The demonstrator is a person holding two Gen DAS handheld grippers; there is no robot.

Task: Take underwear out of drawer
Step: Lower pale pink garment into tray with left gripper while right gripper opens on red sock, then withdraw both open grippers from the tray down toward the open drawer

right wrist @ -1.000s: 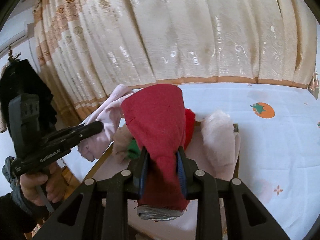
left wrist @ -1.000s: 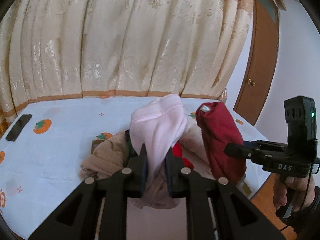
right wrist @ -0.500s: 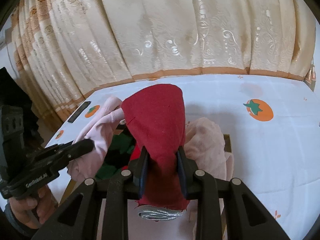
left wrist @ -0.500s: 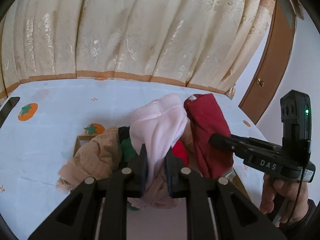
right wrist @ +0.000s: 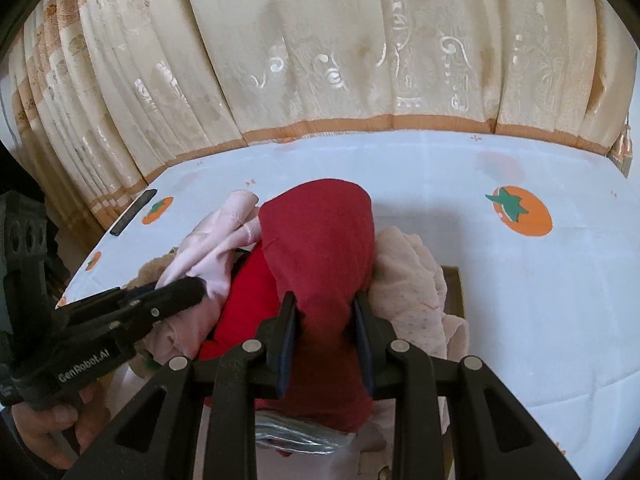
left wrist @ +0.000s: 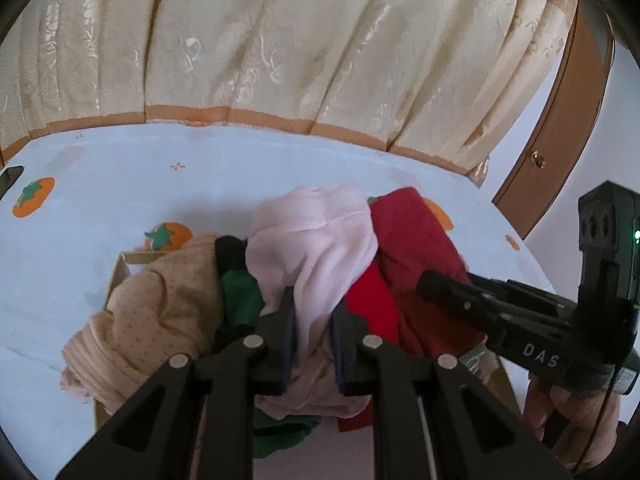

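My left gripper (left wrist: 313, 306) is shut on pale pink underwear (left wrist: 316, 248), held just above the drawer (left wrist: 116, 276). My right gripper (right wrist: 325, 304) is shut on dark red underwear (right wrist: 324, 248); it also shows in the left wrist view (left wrist: 416, 248). Both pieces hang side by side over the open wooden drawer, which holds beige dotted (left wrist: 160, 312), green (left wrist: 240, 296), bright red (left wrist: 372, 304) and light pink (right wrist: 412, 288) garments. The left gripper appears in the right wrist view (right wrist: 192, 292), the right gripper in the left wrist view (left wrist: 430, 284).
The drawer lies on a bed with a white sheet (right wrist: 520, 300) printed with orange persimmons. A dark phone (right wrist: 134, 212) lies at the bed's far left edge. Cream curtains (left wrist: 280, 48) hang behind. A brown door (left wrist: 560, 140) stands at the right.
Both grippers have come lower and closer to the drawer with their garments still held; the pink and dark red pieces now sit nearer the pile.
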